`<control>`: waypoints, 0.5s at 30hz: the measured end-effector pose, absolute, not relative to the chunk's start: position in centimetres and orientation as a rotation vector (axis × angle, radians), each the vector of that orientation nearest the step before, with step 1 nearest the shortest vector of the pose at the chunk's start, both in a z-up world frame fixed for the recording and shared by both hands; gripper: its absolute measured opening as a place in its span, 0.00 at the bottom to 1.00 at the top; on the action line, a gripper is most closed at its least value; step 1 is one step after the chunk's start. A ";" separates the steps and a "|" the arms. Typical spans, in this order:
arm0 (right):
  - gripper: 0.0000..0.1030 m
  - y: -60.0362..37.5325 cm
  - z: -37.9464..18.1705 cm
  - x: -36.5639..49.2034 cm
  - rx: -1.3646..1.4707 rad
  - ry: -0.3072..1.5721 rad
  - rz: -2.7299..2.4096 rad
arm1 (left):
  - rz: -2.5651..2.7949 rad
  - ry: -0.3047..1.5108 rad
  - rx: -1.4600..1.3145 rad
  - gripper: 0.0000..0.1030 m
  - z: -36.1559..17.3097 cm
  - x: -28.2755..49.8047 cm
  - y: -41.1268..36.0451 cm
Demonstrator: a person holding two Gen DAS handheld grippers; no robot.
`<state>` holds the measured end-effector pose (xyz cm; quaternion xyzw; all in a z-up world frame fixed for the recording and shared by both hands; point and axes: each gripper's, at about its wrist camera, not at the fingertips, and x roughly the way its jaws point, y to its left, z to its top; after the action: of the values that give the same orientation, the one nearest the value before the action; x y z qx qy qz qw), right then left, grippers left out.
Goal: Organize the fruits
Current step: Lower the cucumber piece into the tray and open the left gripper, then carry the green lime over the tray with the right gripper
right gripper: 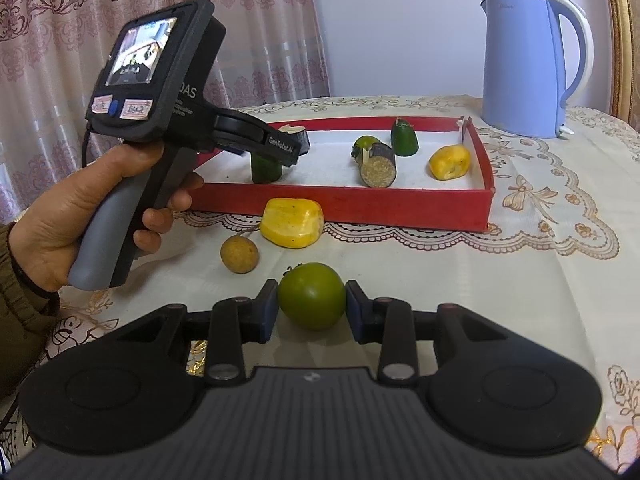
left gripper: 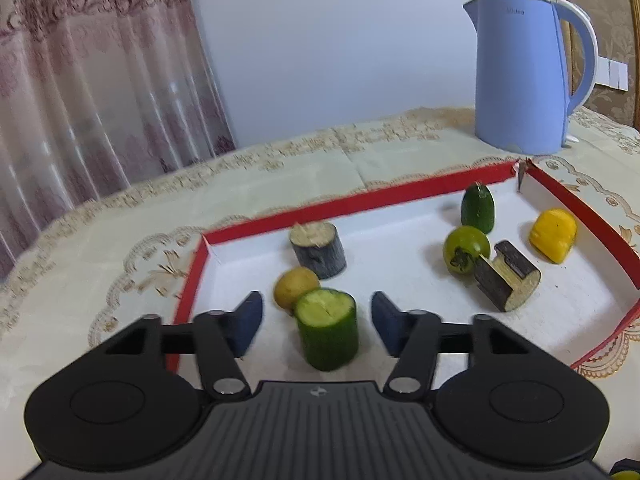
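Fruits [right gripper: 291,228], "GenRobot.AI" on left gripper [right gripper: 280,145]

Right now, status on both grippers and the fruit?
Left gripper open, jaws clear of cucumber piece standing in red tray. Right gripper shut on green fruit. Nothing blocking.

Looked like a home dining room. Embroidered lace cloth [right gripper: 540,240] covered the counter; patterned pink curtains [left gripper: 80,80] hung upper left; a blue electric kettle [left gripper: 524,72] stood upper right, beside a gilded chair back [right gripper: 618,32].
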<state>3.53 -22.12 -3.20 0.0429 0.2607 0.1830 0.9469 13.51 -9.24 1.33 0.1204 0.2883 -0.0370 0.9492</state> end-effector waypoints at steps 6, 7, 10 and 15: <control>0.33 -22.0 -3.1 3.4 0.076 0.525 0.370 | -0.073 0.563 0.236 0.65 2.4 12.7 -8.8; 0.33 -22.0 -3.1 3.4 0.076 0.524 0.371 | -0.069 0.559 0.234 0.66 2.5 12.5 -8.7; 0.33 -22.2 -2.9 3.5 0.088 0.512 0.374 | -0.052 0.544 0.240 0.67 2.8 11.8 -8.1; 0.33 -22.2 -1.9 3.6 0.079 0.474 0.375 | 0.012 0.525 0.216 0.83 2.9 10.4 -6.4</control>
<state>3.57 -22.18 -1.88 0.0387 0.2333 0.1847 0.9539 10.38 -6.38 2.86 0.1065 0.2591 0.0059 0.9599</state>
